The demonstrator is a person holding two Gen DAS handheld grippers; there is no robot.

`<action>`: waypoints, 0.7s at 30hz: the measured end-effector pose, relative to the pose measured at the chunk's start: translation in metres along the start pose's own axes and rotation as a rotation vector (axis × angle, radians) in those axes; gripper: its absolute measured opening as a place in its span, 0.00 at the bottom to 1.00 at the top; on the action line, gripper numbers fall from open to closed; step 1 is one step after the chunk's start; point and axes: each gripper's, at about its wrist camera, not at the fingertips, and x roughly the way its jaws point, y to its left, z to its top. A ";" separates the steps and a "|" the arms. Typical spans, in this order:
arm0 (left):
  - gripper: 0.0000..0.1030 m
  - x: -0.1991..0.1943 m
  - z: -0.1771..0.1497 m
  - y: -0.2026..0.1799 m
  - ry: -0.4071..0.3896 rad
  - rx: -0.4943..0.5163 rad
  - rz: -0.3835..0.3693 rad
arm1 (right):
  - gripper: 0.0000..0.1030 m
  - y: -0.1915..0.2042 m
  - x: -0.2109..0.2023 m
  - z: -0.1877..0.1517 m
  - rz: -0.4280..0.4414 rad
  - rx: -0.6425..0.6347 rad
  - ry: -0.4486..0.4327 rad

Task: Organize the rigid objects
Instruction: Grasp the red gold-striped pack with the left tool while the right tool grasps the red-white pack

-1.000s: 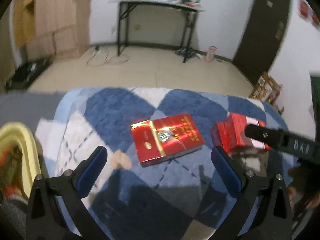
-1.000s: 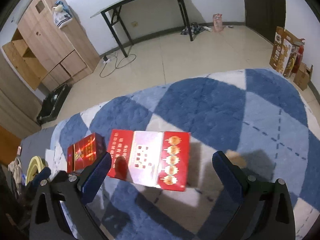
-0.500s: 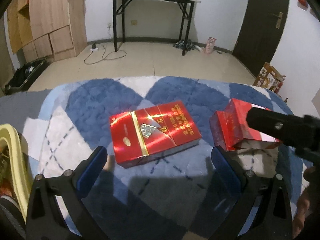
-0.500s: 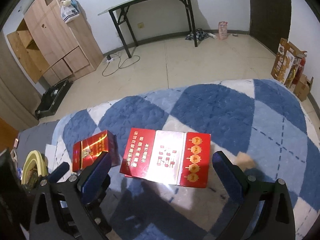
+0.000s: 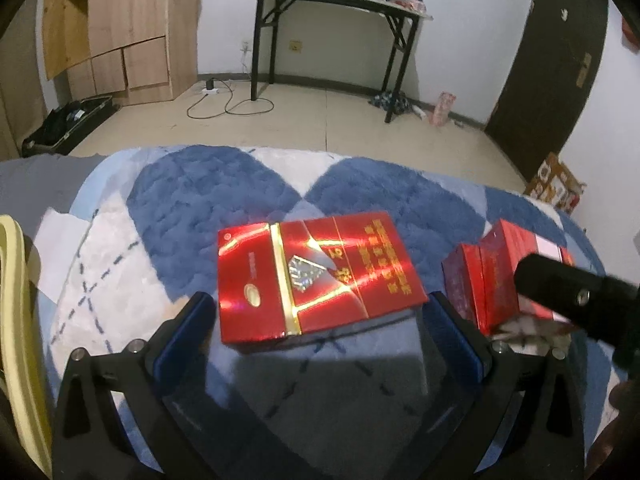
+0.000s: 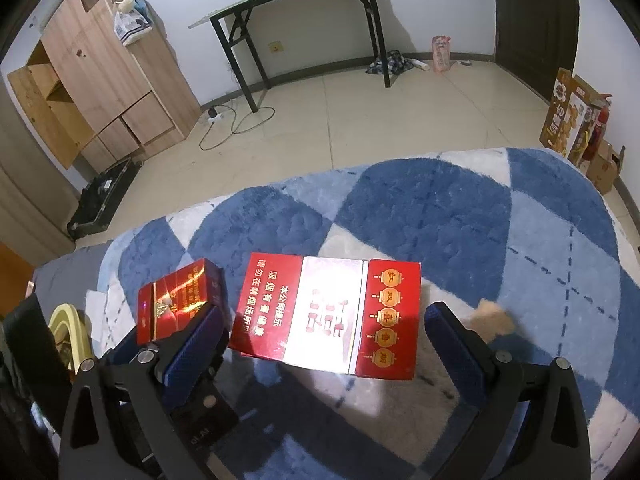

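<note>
- A yellow rim (image 5: 16, 320) of something curves up at the far left edge of the bed, beside the blue-and-white diamond-patterned blanket (image 5: 192, 200).
- The left gripper (image 5: 320, 320) hangs low over the blanket with its blue-padded fingers (image 5: 188, 328) spread wide, gripping nothing.
- Between those fingers, a little ahead of them, lies the glossy red carton with gold stripe (image 5: 316, 276), flat on the blanket and apart from both pads.
- Just to its right lies the red-and-white carton (image 5: 500, 276), also flat; the two cartons sit near each other with a strip of blanket between.
- From the right wrist view, the right gripper (image 6: 320, 344) has its fingers wide apart on either side of the red-and-white carton (image 6: 332, 316), clamped on nothing.
- The right gripper's left finger (image 6: 192, 344) sits in the gap between the two cartons, just in front of the glossy red carton (image 6: 176, 304).
- Beyond the bed stand a wooden wardrobe (image 6: 100, 60), a black folding table (image 6: 296, 4) and a dark door (image 6: 532, 12).
</note>
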 end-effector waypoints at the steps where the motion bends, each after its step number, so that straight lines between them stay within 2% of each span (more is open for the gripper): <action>1: 1.00 0.002 0.000 0.001 0.000 -0.003 -0.005 | 1.00 0.000 0.001 0.000 -0.001 -0.001 0.001; 7: 1.00 0.002 0.001 0.008 -0.017 -0.018 -0.015 | 1.00 -0.001 0.008 0.000 -0.001 0.000 0.013; 12: 1.00 -0.001 0.003 0.013 0.000 0.031 0.003 | 1.00 -0.001 0.011 -0.001 -0.001 -0.005 0.021; 16: 1.00 -0.005 0.008 0.031 0.027 0.029 0.028 | 1.00 -0.005 0.010 0.000 -0.009 0.001 0.015; 21: 1.00 -0.009 0.009 0.039 0.036 0.046 0.014 | 1.00 -0.008 0.009 0.000 -0.008 0.007 0.017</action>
